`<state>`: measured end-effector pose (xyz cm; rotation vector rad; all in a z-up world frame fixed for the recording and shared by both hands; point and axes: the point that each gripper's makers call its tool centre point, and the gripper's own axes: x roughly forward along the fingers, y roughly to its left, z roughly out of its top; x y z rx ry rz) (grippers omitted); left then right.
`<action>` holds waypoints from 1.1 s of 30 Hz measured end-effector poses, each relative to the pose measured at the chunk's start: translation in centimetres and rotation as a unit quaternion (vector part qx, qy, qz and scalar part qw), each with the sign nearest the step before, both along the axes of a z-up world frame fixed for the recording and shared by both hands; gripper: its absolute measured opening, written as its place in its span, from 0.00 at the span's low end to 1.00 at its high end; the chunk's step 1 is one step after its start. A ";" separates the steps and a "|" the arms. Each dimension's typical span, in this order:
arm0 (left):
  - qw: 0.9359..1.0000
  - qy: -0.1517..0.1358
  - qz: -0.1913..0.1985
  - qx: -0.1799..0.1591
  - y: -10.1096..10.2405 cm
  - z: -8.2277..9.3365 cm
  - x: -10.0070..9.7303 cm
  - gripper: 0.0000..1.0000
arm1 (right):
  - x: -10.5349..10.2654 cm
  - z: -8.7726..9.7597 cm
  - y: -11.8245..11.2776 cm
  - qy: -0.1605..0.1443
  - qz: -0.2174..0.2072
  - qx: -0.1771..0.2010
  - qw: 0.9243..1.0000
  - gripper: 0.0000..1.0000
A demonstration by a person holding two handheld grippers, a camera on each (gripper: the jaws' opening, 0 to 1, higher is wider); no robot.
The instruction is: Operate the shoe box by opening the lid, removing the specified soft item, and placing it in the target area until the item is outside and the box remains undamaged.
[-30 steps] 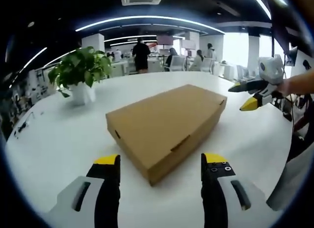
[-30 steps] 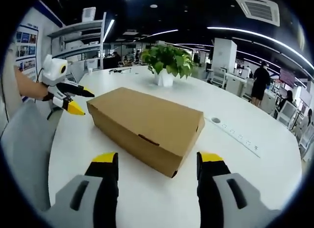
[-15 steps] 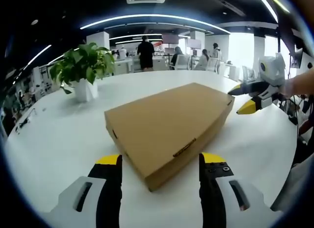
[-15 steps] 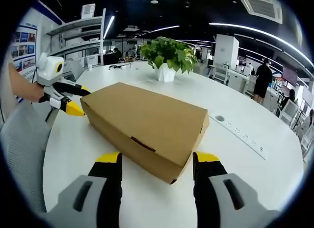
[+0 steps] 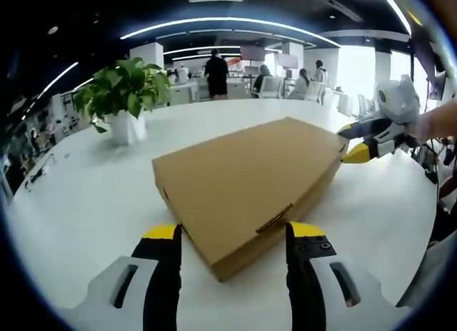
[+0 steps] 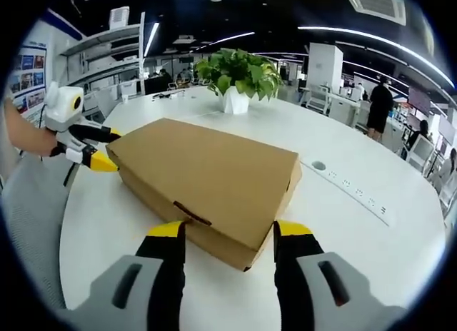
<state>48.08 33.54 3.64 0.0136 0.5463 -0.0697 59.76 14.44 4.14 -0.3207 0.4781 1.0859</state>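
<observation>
Since the shoe box (image 5: 246, 180) is closed thin cardboard on the white table (image 5: 93, 195), it'll probably dent easily, so I'd lift the lid by its front tab; left gripper (image 5: 232, 235) and right gripper (image 6: 225, 231) both gape unclenched, straddling box corners

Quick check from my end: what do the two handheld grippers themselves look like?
Each gripper, left and right, has two black jaws with yellow tips on pale grey bodies with dark slots. Seen from the side, the bodies are white.
</observation>
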 end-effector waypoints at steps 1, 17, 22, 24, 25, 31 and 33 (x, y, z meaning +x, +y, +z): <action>1.000 0.000 0.000 0.000 0.0 0.0 0.0 0.59 | -0.1 0.0 0.0 0.000 0.000 -0.001 1.000 0.45; 1.000 0.008 -0.009 -0.003 0.4 0.0 0.1 0.57 | -0.7 -0.1 0.1 0.011 -0.026 -0.003 1.000 0.44; 1.000 0.012 -0.018 -0.003 0.5 0.0 0.1 0.57 | -1.1 0.0 0.1 0.011 -0.036 -0.001 0.999 0.44; 1.000 0.013 -0.022 -0.003 0.6 0.0 0.1 0.57 | -1.2 -0.1 0.1 0.011 -0.040 -0.001 0.999 0.44; 1.000 0.014 -0.025 -0.003 0.7 0.0 0.1 0.57 | -1.3 0.0 0.1 0.012 -0.041 -0.001 0.999 0.43; 0.999 0.018 -0.042 -0.003 1.2 0.0 0.2 0.57 | -2.0 0.1 0.2 0.019 -0.051 0.004 0.998 0.43; 0.999 0.019 -0.047 -0.004 1.3 0.0 0.2 0.57 | -2.2 0.1 0.2 0.021 -0.055 0.004 0.998 0.42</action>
